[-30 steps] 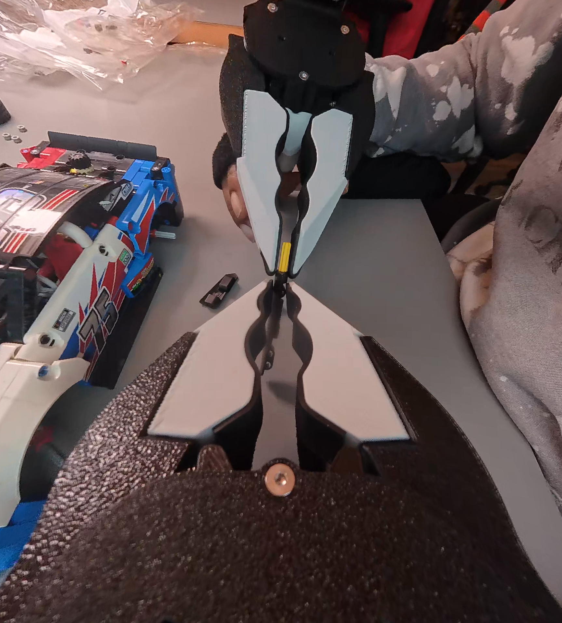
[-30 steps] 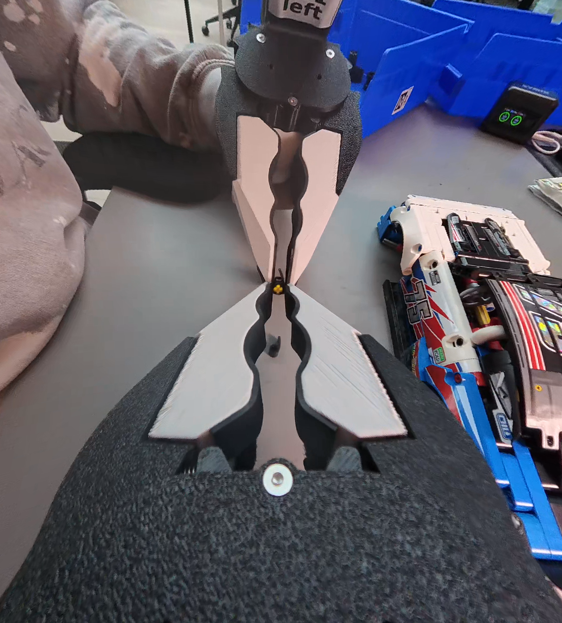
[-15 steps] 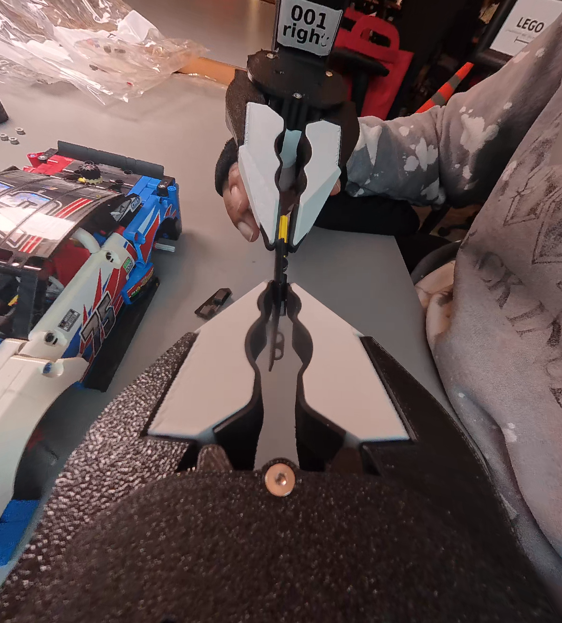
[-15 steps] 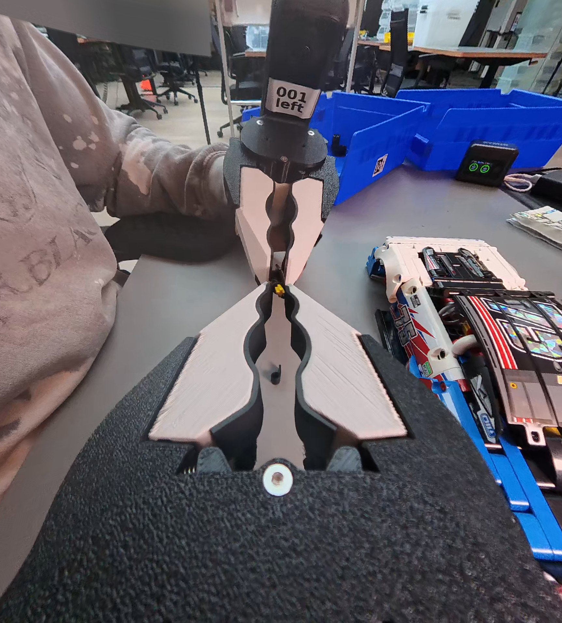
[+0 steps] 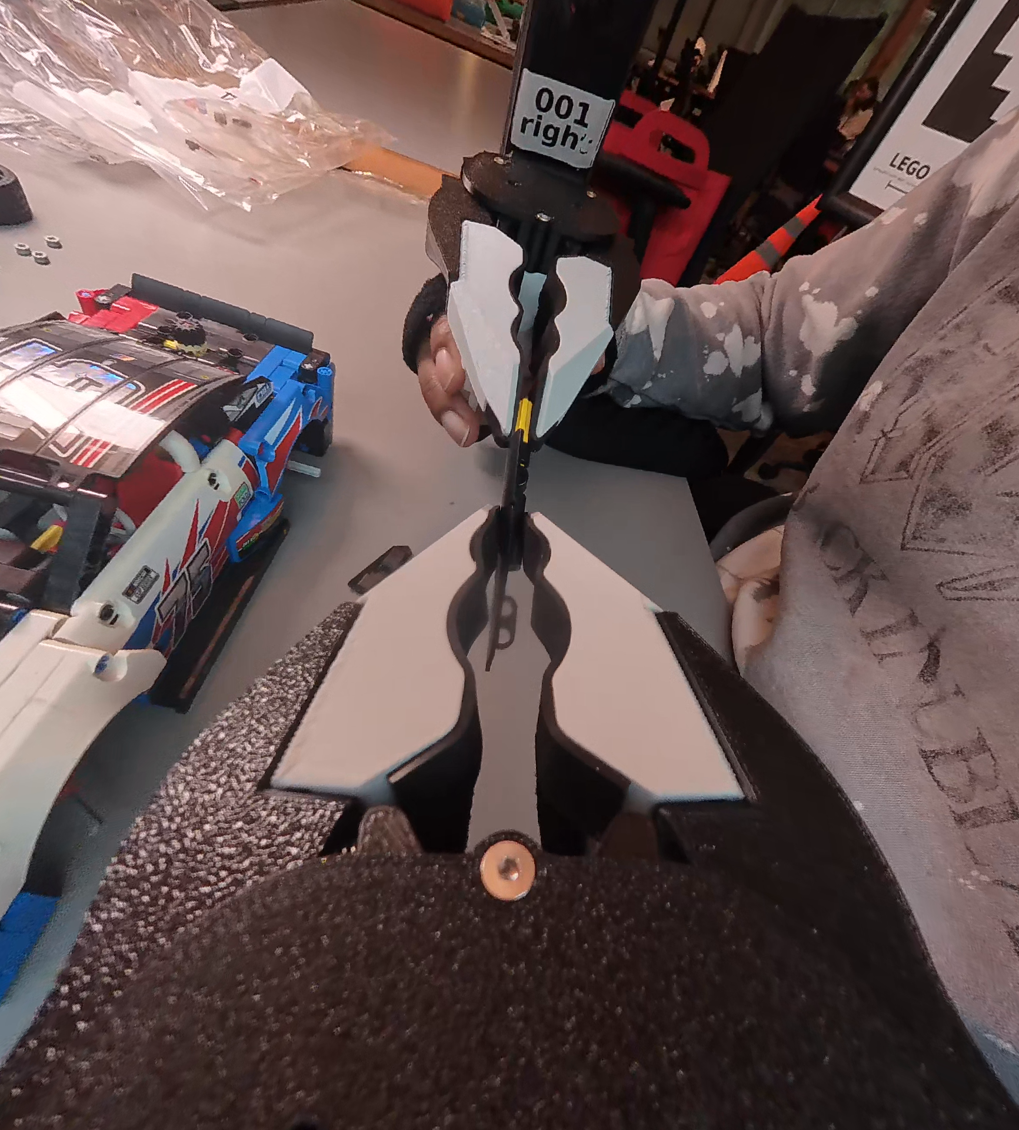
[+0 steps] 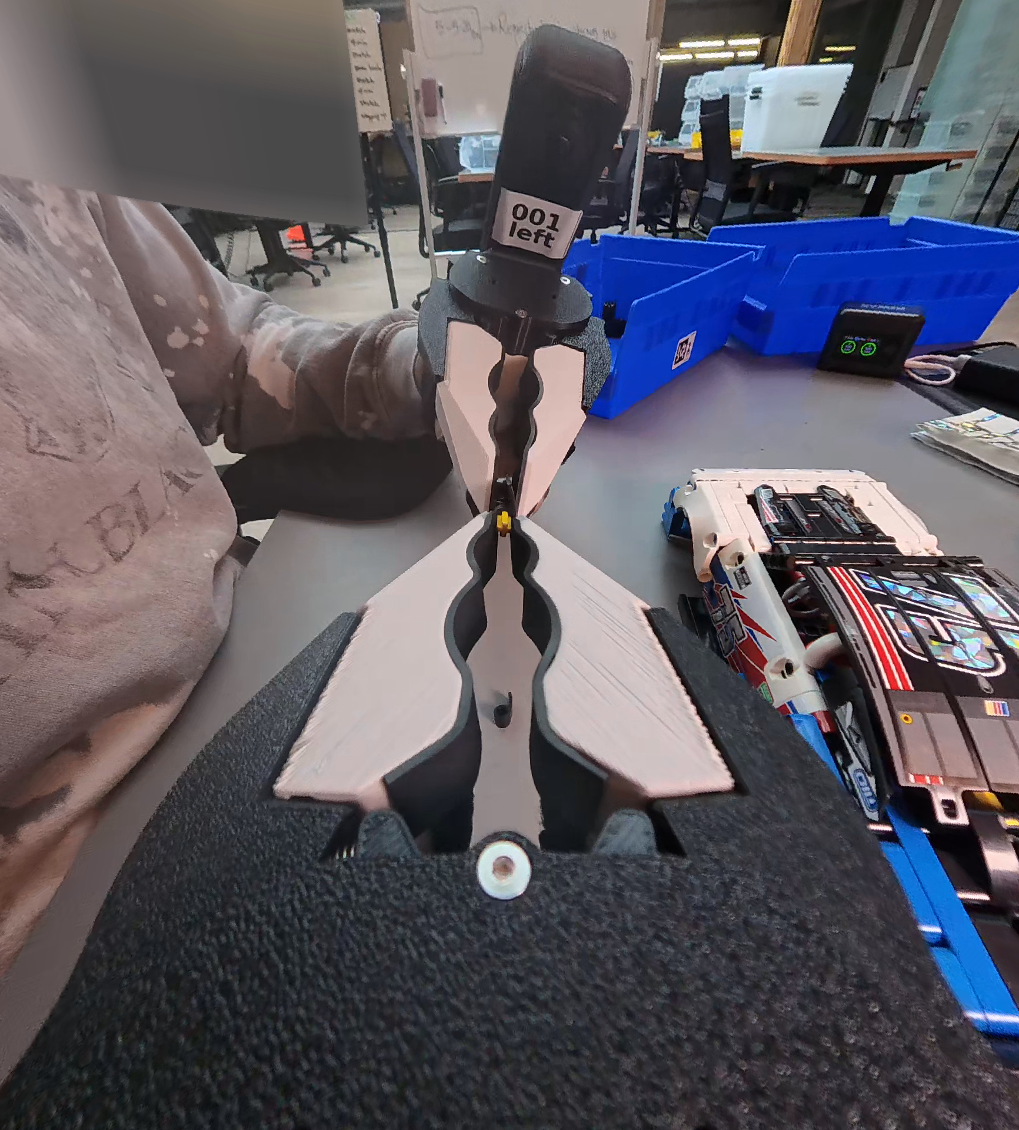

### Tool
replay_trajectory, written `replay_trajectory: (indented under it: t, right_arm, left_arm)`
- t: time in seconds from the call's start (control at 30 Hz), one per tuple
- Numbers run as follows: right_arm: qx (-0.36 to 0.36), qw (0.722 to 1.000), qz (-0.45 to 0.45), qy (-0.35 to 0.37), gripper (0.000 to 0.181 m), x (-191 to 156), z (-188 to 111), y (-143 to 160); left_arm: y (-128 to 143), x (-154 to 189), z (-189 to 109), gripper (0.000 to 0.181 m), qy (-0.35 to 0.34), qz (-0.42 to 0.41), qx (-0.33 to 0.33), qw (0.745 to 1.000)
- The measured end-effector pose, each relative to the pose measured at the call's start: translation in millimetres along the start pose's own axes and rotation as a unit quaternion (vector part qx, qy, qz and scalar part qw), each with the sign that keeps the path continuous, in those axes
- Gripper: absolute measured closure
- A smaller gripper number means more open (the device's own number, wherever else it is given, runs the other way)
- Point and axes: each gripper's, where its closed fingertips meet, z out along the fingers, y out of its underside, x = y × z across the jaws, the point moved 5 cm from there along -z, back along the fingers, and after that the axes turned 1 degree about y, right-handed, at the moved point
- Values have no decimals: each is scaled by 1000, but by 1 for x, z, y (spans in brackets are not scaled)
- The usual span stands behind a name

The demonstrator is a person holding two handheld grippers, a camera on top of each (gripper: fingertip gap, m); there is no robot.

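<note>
Both tongs raised, farther apart | left tongs (image 5: pixel 510 532), right tongs (image 6: pixel 502 526) gripping black piece (image 5: pixel 516 489)

An open-plan office or lab workspace: a grey table (image 6: pixel 770 428) with blue bins (image 6: pixel 861 287), a whiteboard (image 6: pixel 531 55), office chairs (image 6: pixel 281 257), long desks (image 6: pixel 800 159) and storage boxes (image 6: pixel 794 104) behind.

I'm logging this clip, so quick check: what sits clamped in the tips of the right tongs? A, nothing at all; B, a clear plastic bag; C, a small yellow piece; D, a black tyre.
C: the right tongs are closed on a small yellow piece, which meets the thin black part that the left tongs grip.
</note>
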Motion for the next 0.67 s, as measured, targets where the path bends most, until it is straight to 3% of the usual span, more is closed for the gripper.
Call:
replay_trajectory:
  t: [0.13, 0.2, 0.27, 0.37, 0.5, 0.67]
  right_arm:
    - [17, 1000, 1, 3, 179, 3, -8, -6]
    - [90, 995, 23, 28, 180, 17, -41, -30]
    - [34, 998, -25, 51, 179, 16, -40, -23]
    - [-33, 999, -18, 26, 178, 8, -14, 0]
    - [-191, 978, -65, 49, 178, 13, 1, 47]
    - [-224, 969, -91, 47, 178, 6, 6, 54]
  left_arm:
    - [3, -7, -5, 176, -23, 0, -13, 1000]
    - [13, -18, -20, 177, -34, -24, -11, 999]
    - [3, -18, -26, 176, -35, -15, 6, 999]
    - [-8, -19, -19, 176, -50, 12, -2, 999]
    - [5, -26, -16, 176, -64, -19, -16, 998]
    - [20, -34, -13, 176, -90, -26, -46, 995]
